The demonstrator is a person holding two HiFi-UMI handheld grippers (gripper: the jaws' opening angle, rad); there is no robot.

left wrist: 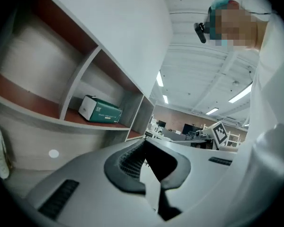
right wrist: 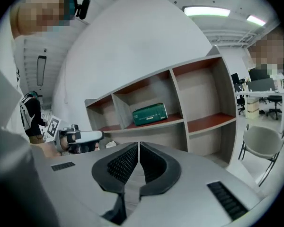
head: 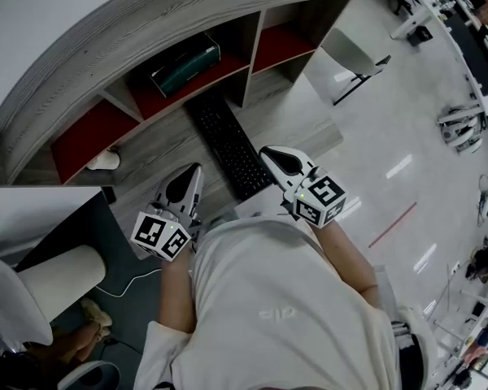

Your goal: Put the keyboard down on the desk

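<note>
The black keyboard lies flat on the grey wooden desk, running from under the shelf toward the desk's front edge. My left gripper hovers just left of the keyboard's near end, shut and empty. To the right of that end is my right gripper, also shut with nothing in it. In the left gripper view the pads are closed together; the right gripper view shows its pads closed too. Neither gripper view shows the keyboard.
A curved shelf unit with red-floored compartments stands over the back of the desk. A green box sits in its middle compartment. A white object lies at the desk's left. A chair stands right of the desk.
</note>
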